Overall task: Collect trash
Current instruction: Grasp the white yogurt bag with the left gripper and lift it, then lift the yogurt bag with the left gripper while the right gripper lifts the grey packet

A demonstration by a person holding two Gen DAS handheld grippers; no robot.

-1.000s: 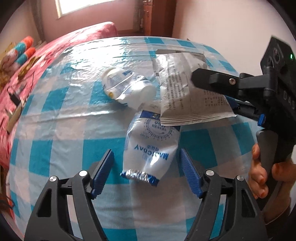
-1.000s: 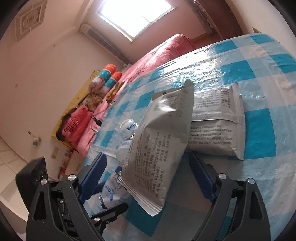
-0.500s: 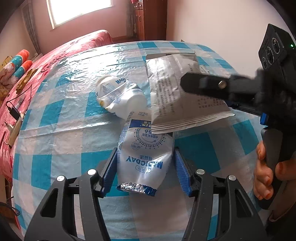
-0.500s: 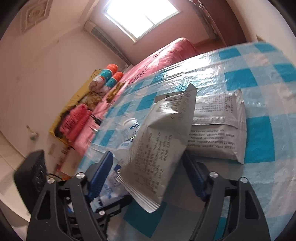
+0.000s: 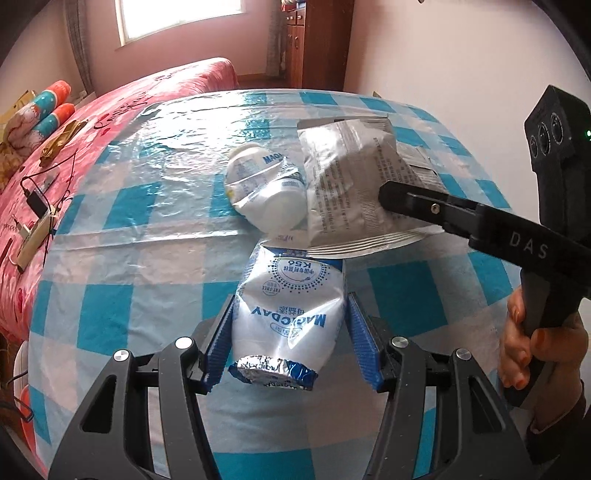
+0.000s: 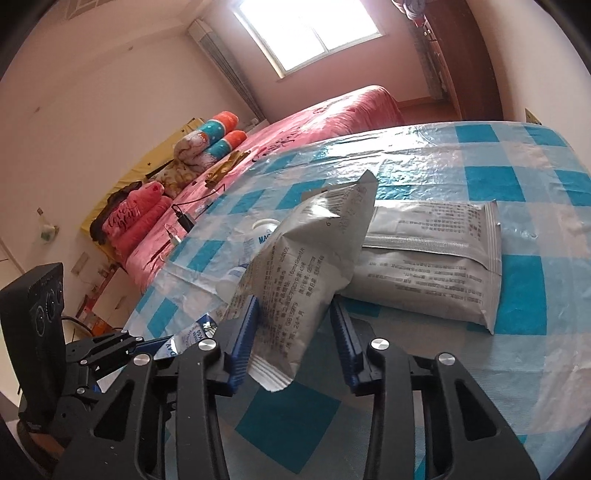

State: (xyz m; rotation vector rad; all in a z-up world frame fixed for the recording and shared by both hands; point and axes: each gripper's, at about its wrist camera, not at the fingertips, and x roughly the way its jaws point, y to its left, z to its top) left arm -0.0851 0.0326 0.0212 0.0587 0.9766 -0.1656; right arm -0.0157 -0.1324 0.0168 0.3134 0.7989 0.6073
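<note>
The left wrist view shows the left gripper [image 5: 291, 343] with its jaws partly closed on a blue and white MAGICDAY pouch [image 5: 291, 306]; both blue pads press its sides. Behind it lies a crushed white bottle [image 5: 266, 192] on the table [image 5: 155, 206]. This view also shows a hand [image 5: 532, 343] holding the right gripper [image 5: 391, 195] from the side.

Only the right wrist view shows a second flat silver packet [image 6: 439, 258] lying on the table behind the tilted silver packet [image 6: 295, 280]. There the right gripper's [image 6: 295, 343] jaws are closing, and the tilted packet stands between them with both pads against it.

A second ago both pairs of jaws stood wide apart around their packets; now they have come in on them.

The table has a blue and white checked cover under clear plastic. Beside it stands a bed with a red bedspread [image 6: 332, 118], rolled blankets [image 6: 210, 140] and a window [image 6: 310, 33].
</note>
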